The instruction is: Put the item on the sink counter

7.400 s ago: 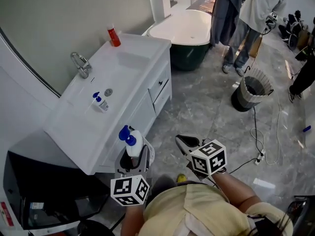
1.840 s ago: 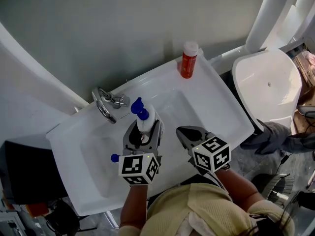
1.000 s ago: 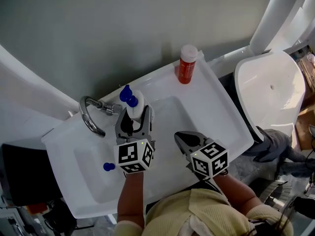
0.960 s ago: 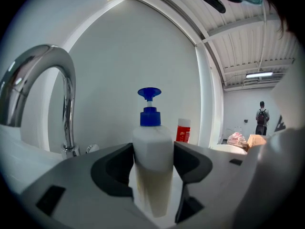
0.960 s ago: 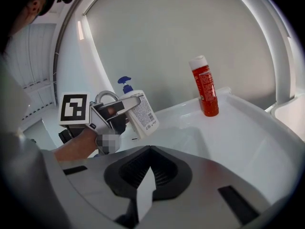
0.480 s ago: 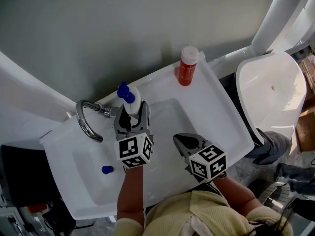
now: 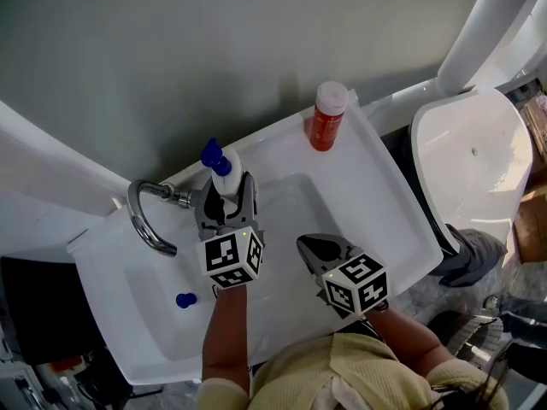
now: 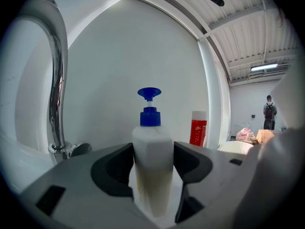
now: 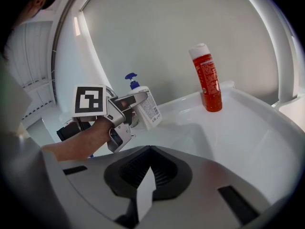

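Left gripper (image 7: 226,199) clamps the white plastic pump bottle with blue nozzle (image 8: 151,166) at mid-body, just right of the curved chrome faucet (image 7: 145,225); it seems light, stiff, slippery. Right gripper (image 7: 308,246) sits closed, empty.

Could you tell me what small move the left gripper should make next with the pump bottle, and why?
Probably lower it onto the ledge. The left gripper is shut on the pump bottle, held tilted over the sink counter's back ledge beside the faucet; it does not look set down yet, so it should rest there before the jaws open.
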A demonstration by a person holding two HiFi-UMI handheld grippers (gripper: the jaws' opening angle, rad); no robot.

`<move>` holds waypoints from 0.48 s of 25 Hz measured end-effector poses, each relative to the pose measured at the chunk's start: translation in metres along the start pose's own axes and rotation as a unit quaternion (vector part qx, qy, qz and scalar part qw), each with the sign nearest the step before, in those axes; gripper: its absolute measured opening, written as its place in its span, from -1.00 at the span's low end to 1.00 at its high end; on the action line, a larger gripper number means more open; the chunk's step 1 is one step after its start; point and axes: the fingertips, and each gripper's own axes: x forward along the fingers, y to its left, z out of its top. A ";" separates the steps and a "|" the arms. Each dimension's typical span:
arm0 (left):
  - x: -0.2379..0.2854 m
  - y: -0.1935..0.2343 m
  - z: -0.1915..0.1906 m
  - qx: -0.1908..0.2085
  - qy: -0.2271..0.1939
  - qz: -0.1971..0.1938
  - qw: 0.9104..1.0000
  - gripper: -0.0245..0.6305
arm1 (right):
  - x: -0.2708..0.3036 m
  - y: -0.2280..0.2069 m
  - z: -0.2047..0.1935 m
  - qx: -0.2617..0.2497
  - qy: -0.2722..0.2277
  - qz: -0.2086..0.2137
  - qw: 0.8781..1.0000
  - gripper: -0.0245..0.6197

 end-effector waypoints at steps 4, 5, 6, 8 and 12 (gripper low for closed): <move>0.004 0.004 -0.001 0.004 -0.004 0.009 1.000 -0.07 | 0.004 -0.001 -0.002 -0.001 0.005 0.000 1.000 -0.86; 0.006 0.005 -0.001 0.007 -0.005 0.011 1.000 -0.07 | 0.004 -0.001 -0.003 -0.001 0.007 0.000 1.000 -0.86; 0.007 0.006 -0.001 0.010 -0.006 0.013 1.000 -0.07 | 0.005 -0.001 -0.003 0.000 0.007 0.000 1.000 -0.86; 0.010 0.007 -0.002 0.015 -0.008 0.016 1.000 -0.07 | 0.006 -0.001 -0.003 0.000 0.008 0.001 1.000 -0.86; 0.016 0.007 -0.005 0.016 -0.011 0.017 1.000 -0.07 | 0.008 0.000 -0.004 0.000 0.011 0.004 1.000 -0.86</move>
